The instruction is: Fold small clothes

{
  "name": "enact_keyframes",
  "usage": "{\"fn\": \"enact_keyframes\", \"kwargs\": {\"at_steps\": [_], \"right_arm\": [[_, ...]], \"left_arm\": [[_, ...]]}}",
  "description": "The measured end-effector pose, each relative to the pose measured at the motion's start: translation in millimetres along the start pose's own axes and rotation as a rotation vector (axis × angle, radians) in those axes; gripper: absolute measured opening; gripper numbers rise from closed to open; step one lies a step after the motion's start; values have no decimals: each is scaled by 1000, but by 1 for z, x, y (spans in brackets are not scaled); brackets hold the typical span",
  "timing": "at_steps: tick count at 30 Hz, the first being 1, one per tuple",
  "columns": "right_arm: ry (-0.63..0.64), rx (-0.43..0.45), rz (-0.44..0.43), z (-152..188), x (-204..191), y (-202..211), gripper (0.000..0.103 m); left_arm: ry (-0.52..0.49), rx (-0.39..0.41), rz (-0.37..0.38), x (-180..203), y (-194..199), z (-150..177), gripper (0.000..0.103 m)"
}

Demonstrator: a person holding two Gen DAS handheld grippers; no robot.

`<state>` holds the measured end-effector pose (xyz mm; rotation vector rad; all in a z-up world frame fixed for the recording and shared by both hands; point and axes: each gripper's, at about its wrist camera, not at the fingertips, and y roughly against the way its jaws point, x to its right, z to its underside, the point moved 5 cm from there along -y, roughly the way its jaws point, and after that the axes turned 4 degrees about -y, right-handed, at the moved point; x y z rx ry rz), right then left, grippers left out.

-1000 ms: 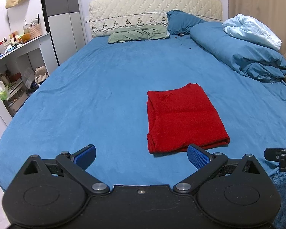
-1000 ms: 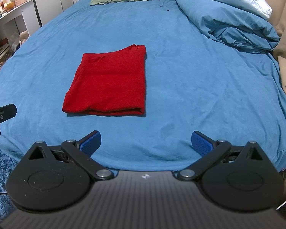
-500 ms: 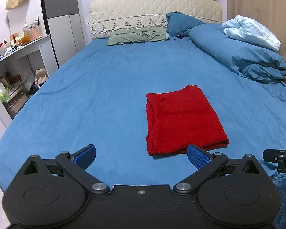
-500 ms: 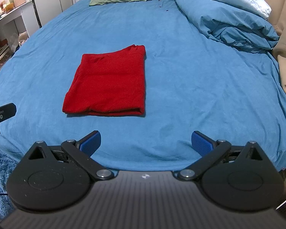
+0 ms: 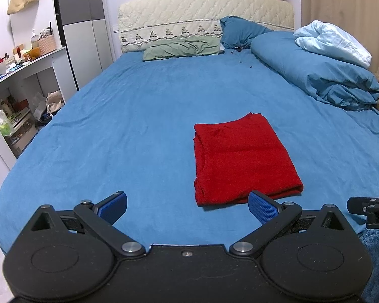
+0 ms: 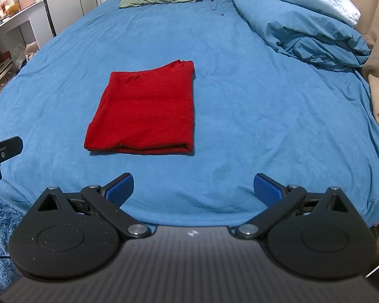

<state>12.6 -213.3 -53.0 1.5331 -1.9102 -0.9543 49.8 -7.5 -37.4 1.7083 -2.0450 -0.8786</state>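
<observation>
A red garment (image 5: pixel 242 156) lies folded into a flat rectangle on the blue bed sheet (image 5: pixel 139 116); it also shows in the right wrist view (image 6: pixel 146 108). My left gripper (image 5: pixel 188 208) is open and empty, held near the bed's front edge, just short of the garment's near edge. My right gripper (image 6: pixel 193 189) is open and empty, back from the garment and to its right. Each gripper's tip shows at the edge of the other's view.
A rolled blue duvet (image 5: pixel 315 70) with a pale blue blanket (image 5: pixel 333 43) lies along the bed's right side. Green and blue pillows (image 5: pixel 182 48) sit at the headboard. A white shelf unit (image 5: pixel 15 93) stands left. A blue rug (image 6: pixel 0 227) lies by the bed.
Both grippers have drawn slightly back from the bed, staying open. The red garment has not moved.
</observation>
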Motion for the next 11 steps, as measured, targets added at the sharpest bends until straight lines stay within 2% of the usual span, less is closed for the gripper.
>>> {"fn": "enact_keyframes", "kwargs": {"at_steps": [11], "right_arm": [[0,11,5,-4,-6,2,103]], "left_arm": [[7,14,2,1,-1,-1,103]]}}
